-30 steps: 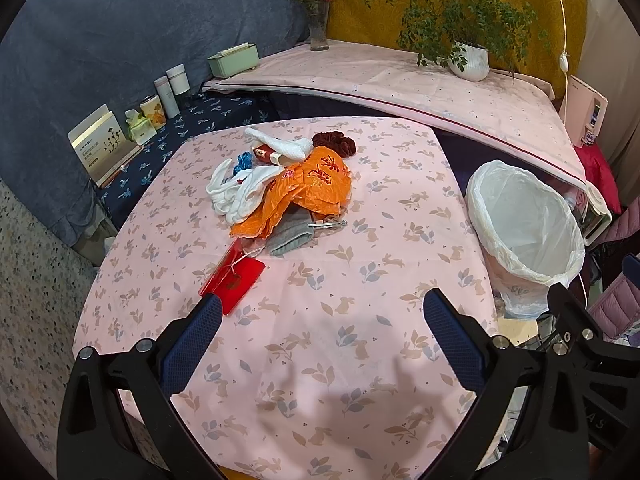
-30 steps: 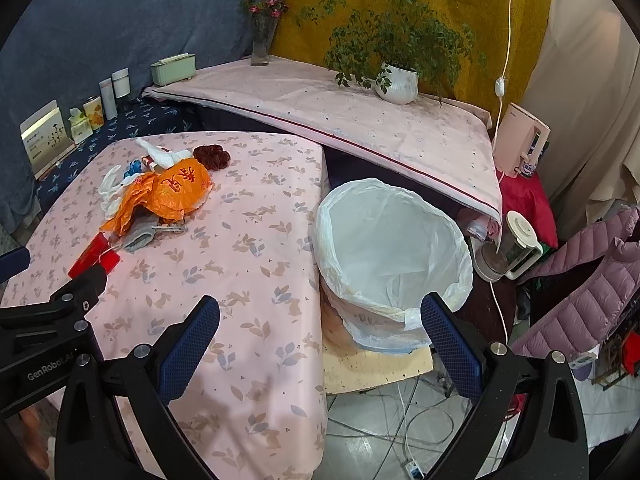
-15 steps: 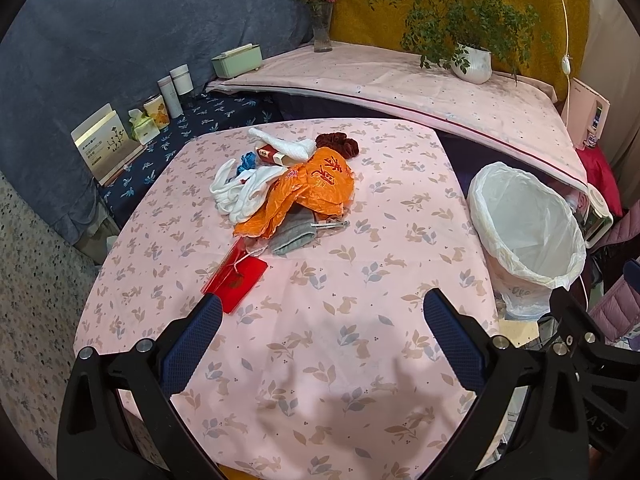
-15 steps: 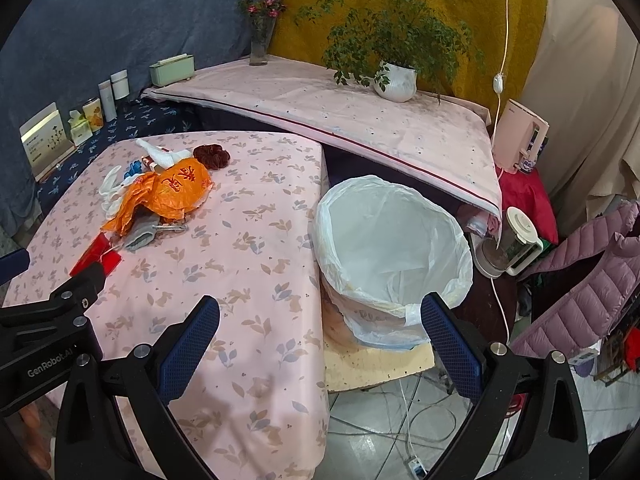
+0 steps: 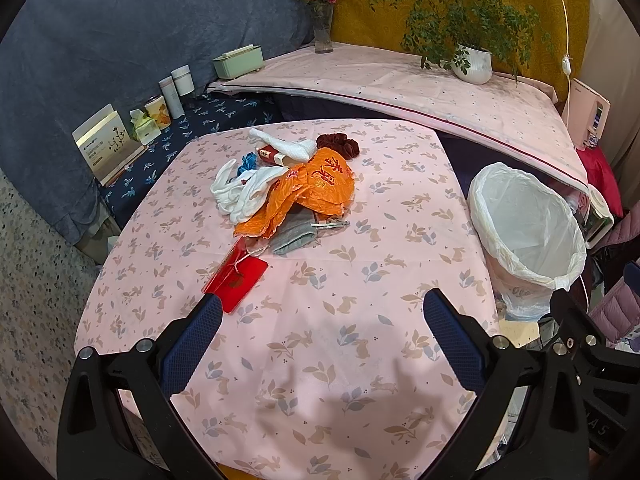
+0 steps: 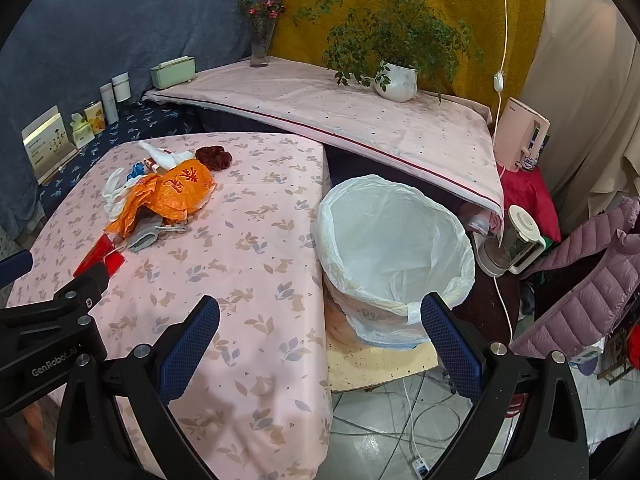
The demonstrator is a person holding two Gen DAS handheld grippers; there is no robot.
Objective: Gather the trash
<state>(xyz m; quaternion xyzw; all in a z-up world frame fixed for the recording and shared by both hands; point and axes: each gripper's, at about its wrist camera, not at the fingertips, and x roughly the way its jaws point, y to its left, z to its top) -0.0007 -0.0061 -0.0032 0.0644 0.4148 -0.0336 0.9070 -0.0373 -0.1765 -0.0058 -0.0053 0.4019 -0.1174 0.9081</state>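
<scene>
The table (image 5: 320, 360) wears a matt pink cloth printed with leaves and rabbits. At its ten o'clock lies the trash: a crinkled, glossy orange plastic bag (image 5: 316, 184), soft white cloth (image 5: 244, 192), a knitted grey cloth piece (image 5: 294, 232) and a shiny red packet (image 5: 236, 280). At three o'clock the bin (image 6: 394, 252) is lined with thin, translucent white plastic film. Both grippers, left (image 5: 322, 340) and right (image 6: 320, 338), show matt black plastic arms, metal screws and textured blue pads (image 5: 192, 344).
</scene>
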